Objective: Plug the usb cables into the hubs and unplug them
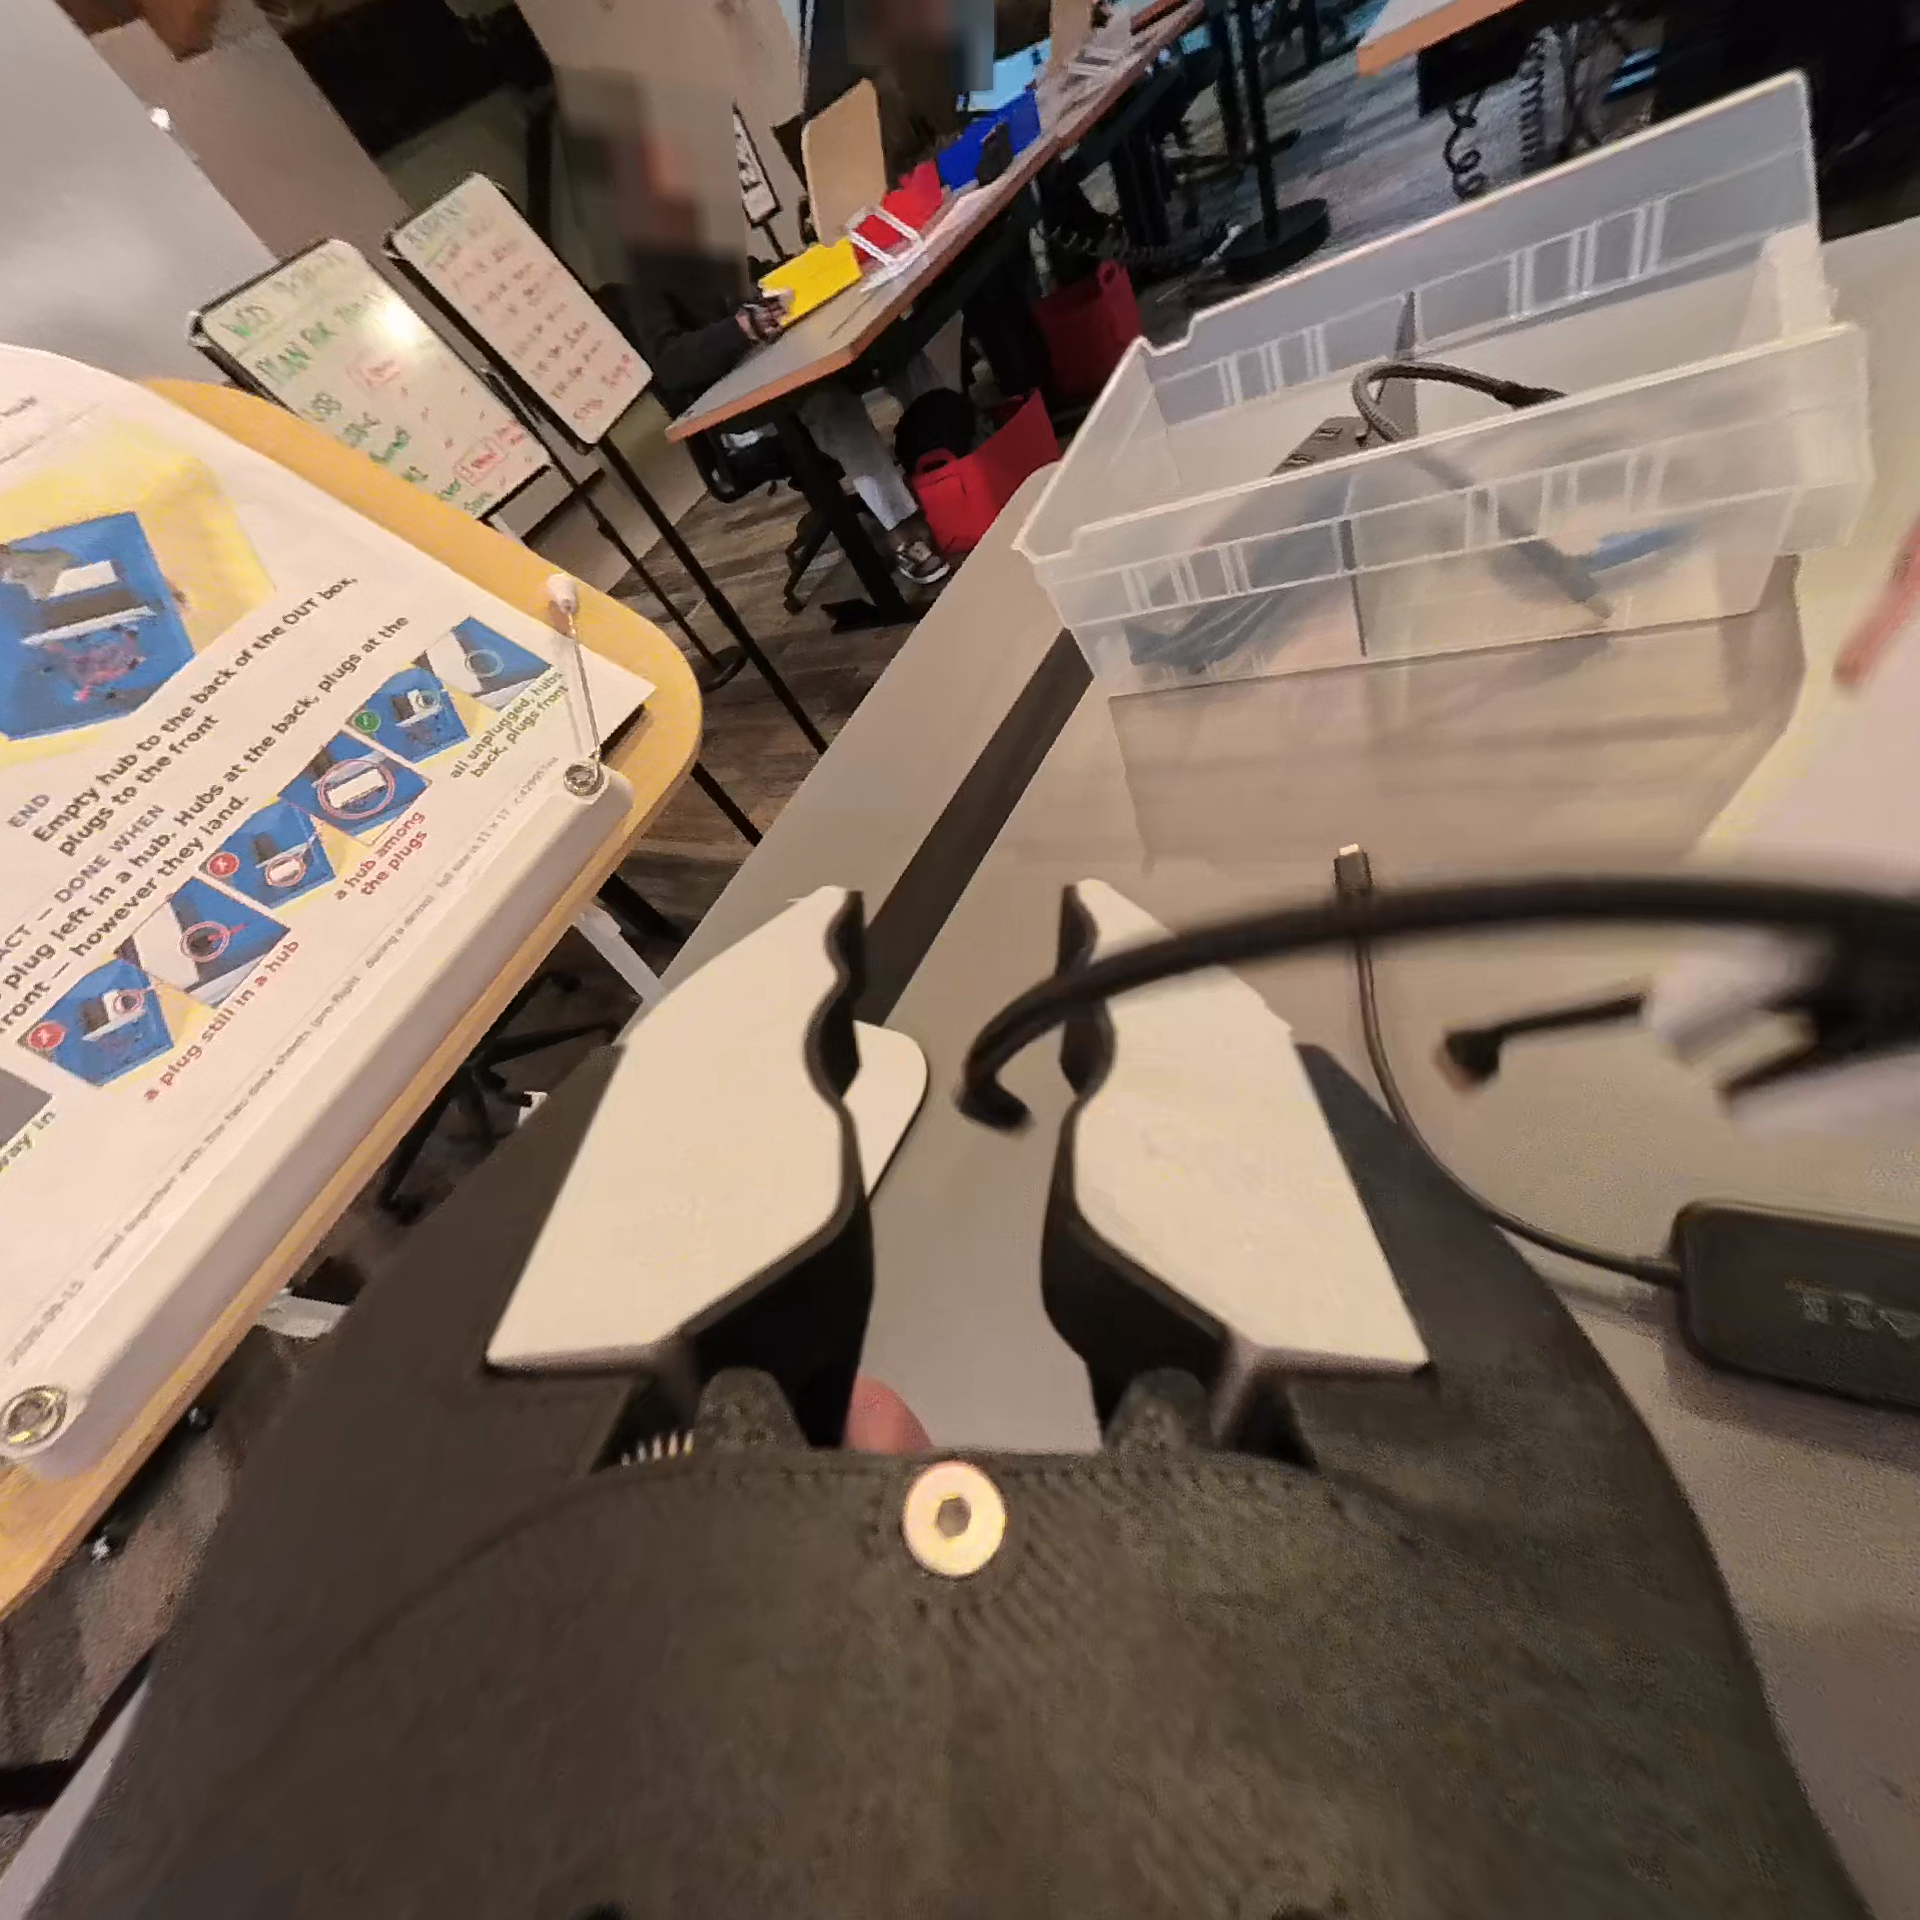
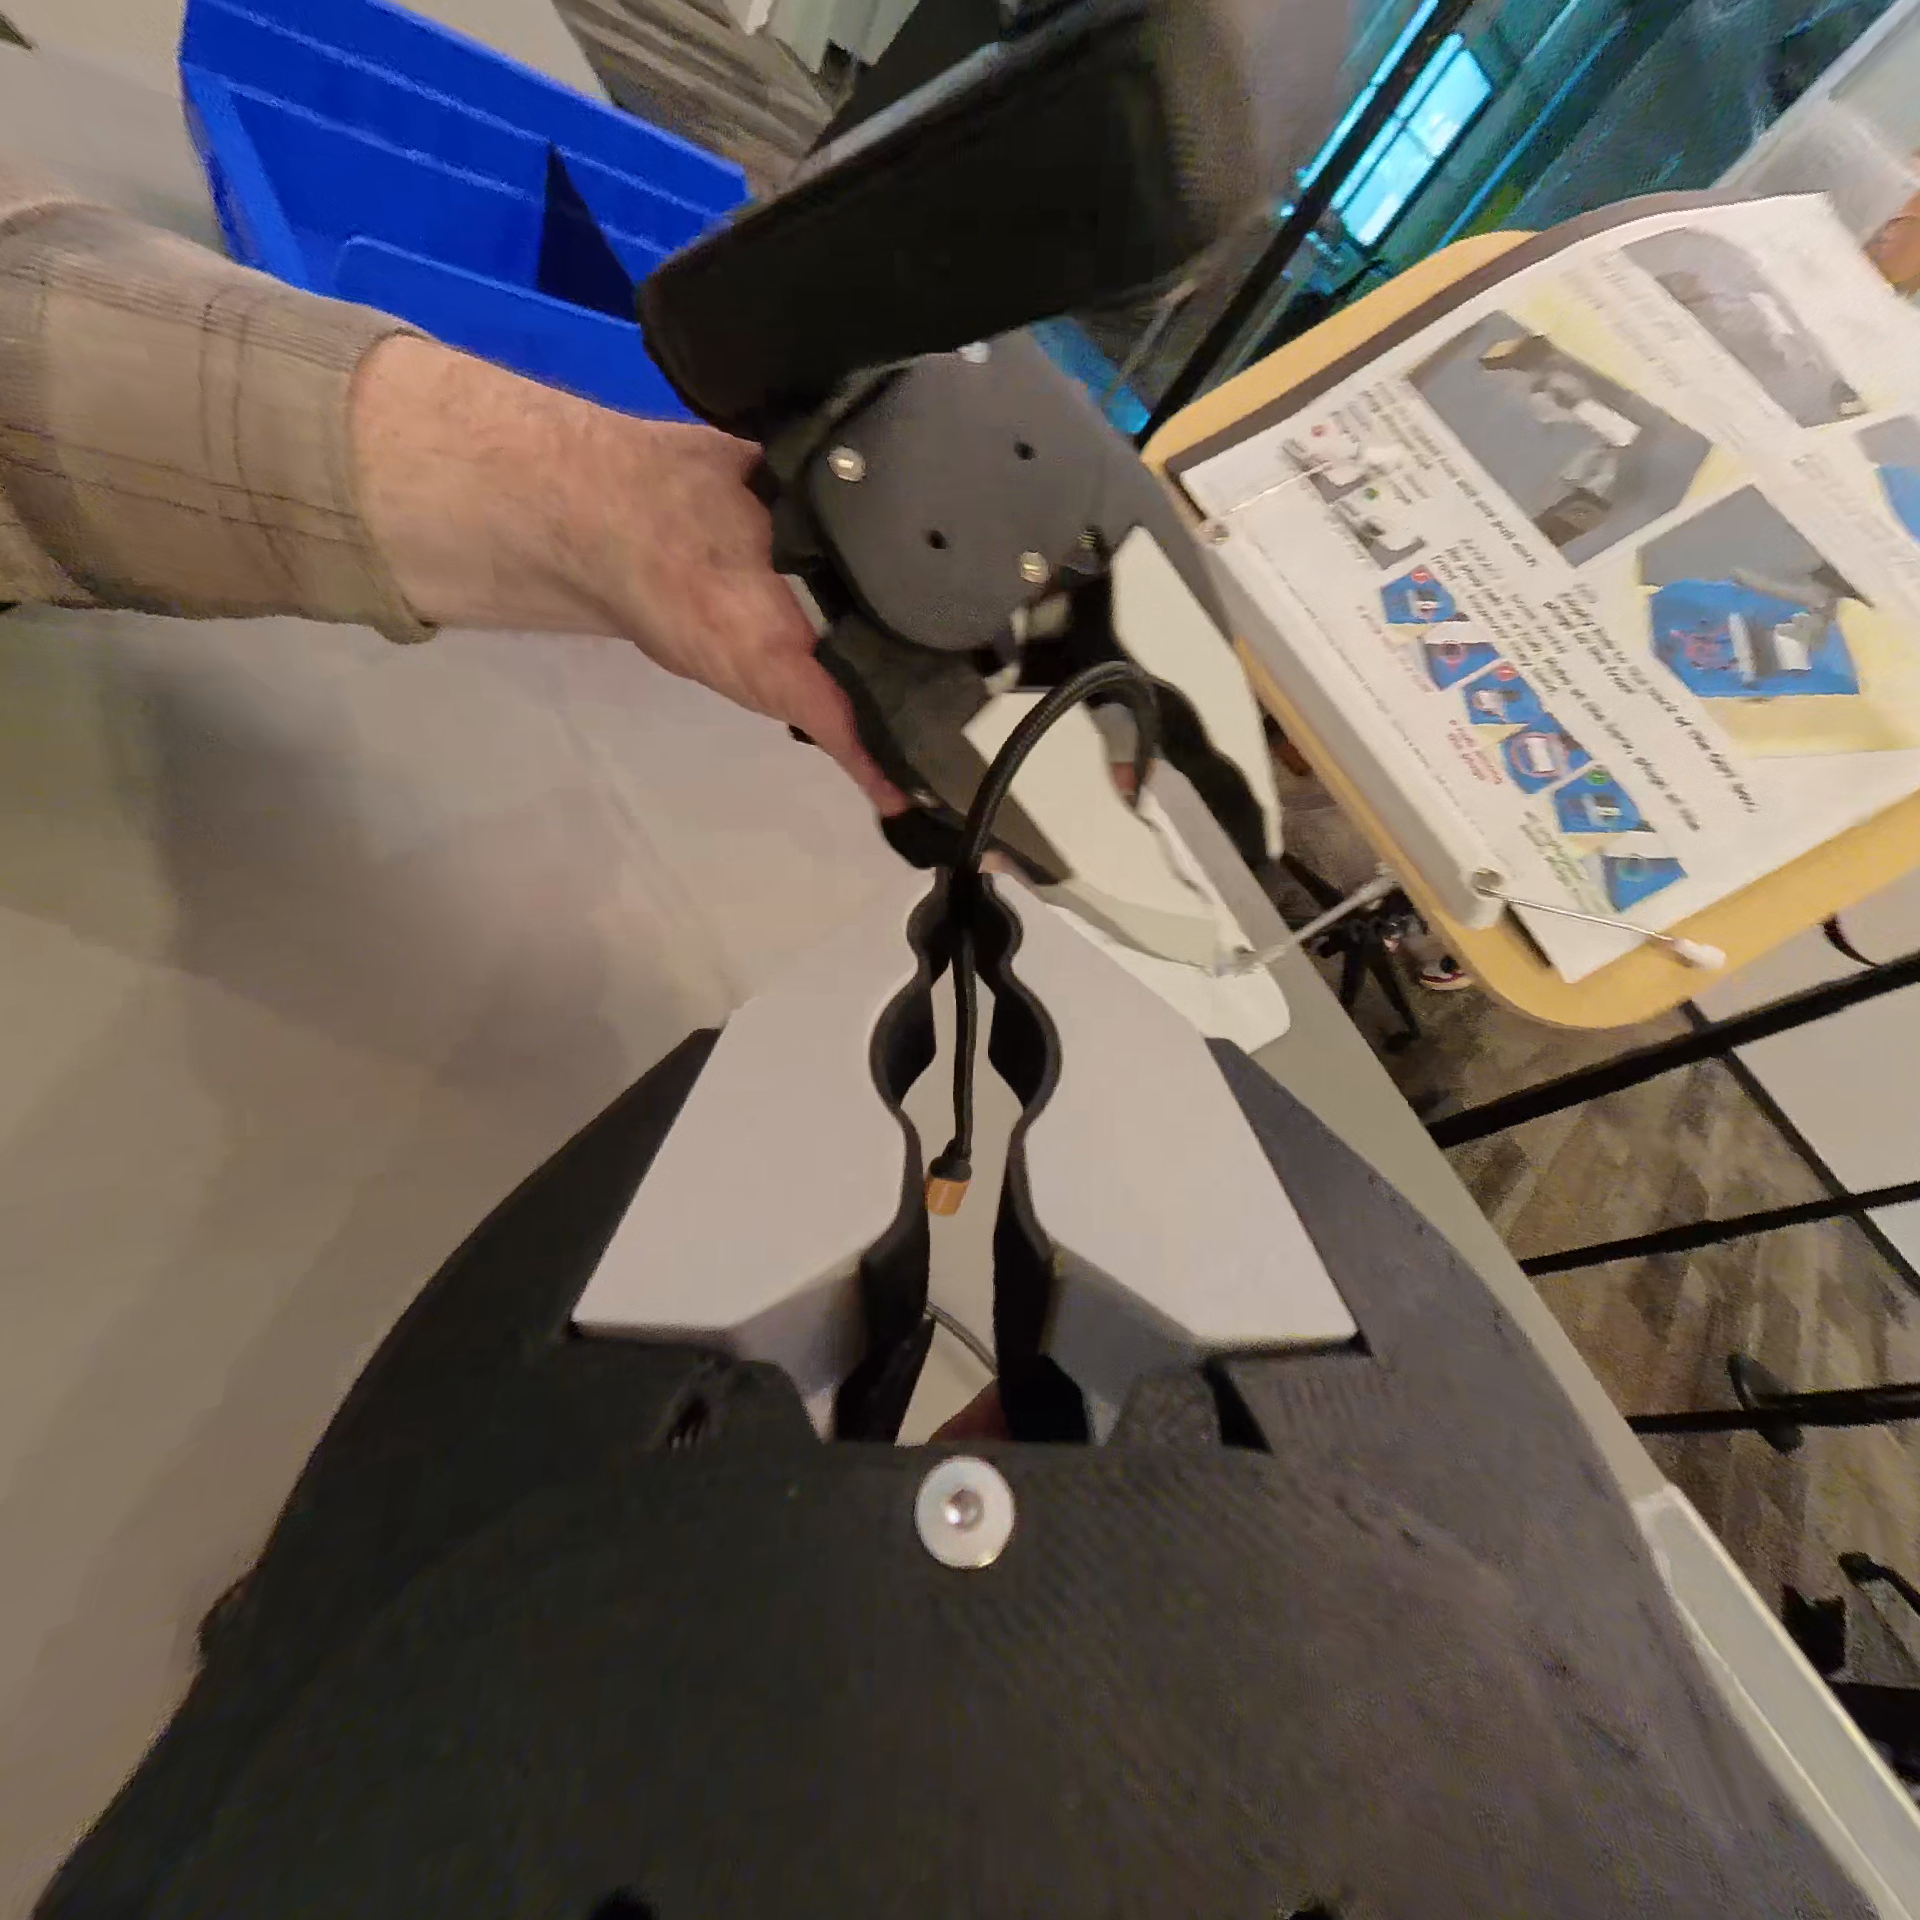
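Cable sits pinched in our right gripper; our left gripper stands apart around its far end, above the table.

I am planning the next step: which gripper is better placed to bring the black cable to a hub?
Right: the right gripper pinches the black cable; the left gripper is open.

A pale grey tabletop is seen in the foreground, edged by a wood-patterned floor. Two whiteboards on black stands are set against a light wall. Long desks on black legs are lined up beyond, with red bags placed beneath. Teal-lit window panes are shown in the right wrist view.
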The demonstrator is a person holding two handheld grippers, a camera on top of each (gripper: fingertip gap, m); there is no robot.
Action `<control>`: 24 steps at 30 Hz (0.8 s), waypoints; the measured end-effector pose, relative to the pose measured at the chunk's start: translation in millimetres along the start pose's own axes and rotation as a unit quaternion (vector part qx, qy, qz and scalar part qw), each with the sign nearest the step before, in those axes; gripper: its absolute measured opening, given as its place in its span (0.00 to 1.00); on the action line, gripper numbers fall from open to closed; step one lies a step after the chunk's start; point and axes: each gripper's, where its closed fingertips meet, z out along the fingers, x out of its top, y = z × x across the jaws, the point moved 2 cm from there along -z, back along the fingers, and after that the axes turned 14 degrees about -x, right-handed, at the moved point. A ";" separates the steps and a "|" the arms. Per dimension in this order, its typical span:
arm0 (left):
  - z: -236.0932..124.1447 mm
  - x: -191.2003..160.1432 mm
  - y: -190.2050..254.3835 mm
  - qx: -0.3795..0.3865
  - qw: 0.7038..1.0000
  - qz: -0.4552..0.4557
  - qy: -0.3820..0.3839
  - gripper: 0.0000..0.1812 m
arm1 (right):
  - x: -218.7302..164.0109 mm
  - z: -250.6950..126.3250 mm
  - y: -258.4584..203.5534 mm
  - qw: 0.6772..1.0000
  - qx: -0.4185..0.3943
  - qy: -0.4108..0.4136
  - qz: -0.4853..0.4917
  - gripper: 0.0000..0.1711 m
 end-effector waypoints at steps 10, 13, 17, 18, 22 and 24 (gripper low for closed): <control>-7.2 1.7 -7.3 -0.004 1.000 0.006 0.024 0.28 | -21.1 -65.1 139.1 0.989 -0.145 -0.037 -0.002 0.00; -6.3 -0.5 -8.1 -0.003 1.000 0.005 0.022 0.26 | -51.1 -93.8 180.0 0.980 -0.172 -0.098 -0.012 0.00; -3.9 -5.8 -10.3 0.005 1.000 0.007 0.009 0.25 | -96.0 -132.2 221.5 0.964 -0.200 -0.175 -0.012 0.00; -3.2 -6.6 -10.2 0.004 1.000 0.006 0.009 0.25 | -108.7 -140.2 227.9 0.960 -0.201 -0.197 -0.008 0.00; 0.1 -10.4 -9.5 0.005 1.000 0.007 0.001 0.24 | -160.9 -156.4 244.1 0.939 -0.219 -0.265 0.008 0.00; 1.1 -11.3 -8.8 0.005 1.000 0.008 -0.002 0.24 | -189.6 -156.2 245.1 0.927 -0.225 -0.301 0.007 0.00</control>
